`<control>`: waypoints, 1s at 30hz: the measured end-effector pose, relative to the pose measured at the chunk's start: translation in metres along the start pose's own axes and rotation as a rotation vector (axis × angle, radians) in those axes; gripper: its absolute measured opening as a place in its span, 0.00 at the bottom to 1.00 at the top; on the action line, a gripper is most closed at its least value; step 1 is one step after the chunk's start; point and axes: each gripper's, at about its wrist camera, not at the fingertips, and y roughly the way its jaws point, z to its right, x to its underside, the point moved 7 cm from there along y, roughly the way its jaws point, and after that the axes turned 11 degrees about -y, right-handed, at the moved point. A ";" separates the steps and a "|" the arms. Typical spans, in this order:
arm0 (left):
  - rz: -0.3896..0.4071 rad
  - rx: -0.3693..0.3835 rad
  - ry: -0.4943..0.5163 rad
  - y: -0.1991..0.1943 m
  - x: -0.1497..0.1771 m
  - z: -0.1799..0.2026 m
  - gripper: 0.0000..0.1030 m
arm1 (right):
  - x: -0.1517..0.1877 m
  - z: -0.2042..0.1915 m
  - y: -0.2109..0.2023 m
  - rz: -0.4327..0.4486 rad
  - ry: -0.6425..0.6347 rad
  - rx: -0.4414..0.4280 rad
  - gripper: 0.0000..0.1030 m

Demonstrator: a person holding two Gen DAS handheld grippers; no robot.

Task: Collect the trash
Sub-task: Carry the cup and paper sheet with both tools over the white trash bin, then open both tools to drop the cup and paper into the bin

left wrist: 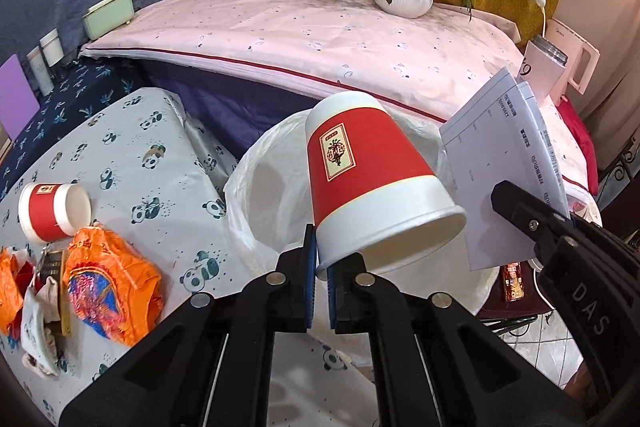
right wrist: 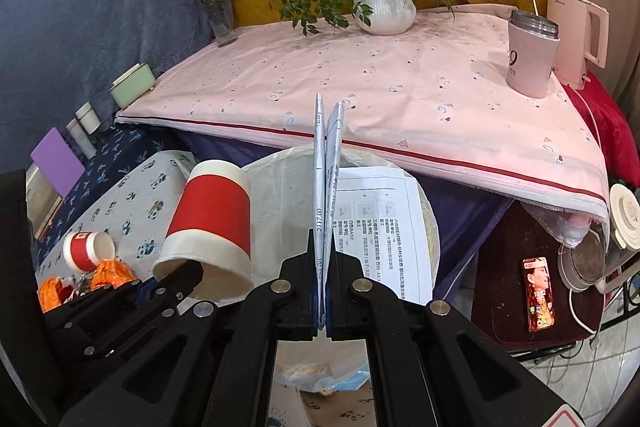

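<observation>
The left gripper (left wrist: 319, 269) is pinched on the rim of a red-and-white paper cup (left wrist: 360, 183), its blue pads pressed nearly together with only the cup's wall between them. The cup hangs tilted, base up and away, mouth down toward the tool, over the open white bag (left wrist: 264, 187).

The right gripper (right wrist: 323, 291) is clamped tight on folded printed papers (right wrist: 326, 187), which stand edge-on and upright between the jaws, above the same bag (right wrist: 280, 195). Another printed sheet (right wrist: 384, 227) lies inside the bag, just right of the held papers.

To the left, on the panda-print cloth (left wrist: 132, 155), a second cup (left wrist: 54, 213) lies on its side. Just near of it sit crumpled orange wrappers (left wrist: 112, 287) and other scraps. The two tools hang side by side, near each other but apart.
</observation>
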 end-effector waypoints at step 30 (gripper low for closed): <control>0.049 -0.062 -0.092 -0.016 -0.006 -0.046 0.29 | -0.012 -0.028 -0.008 0.041 -0.028 -0.013 0.37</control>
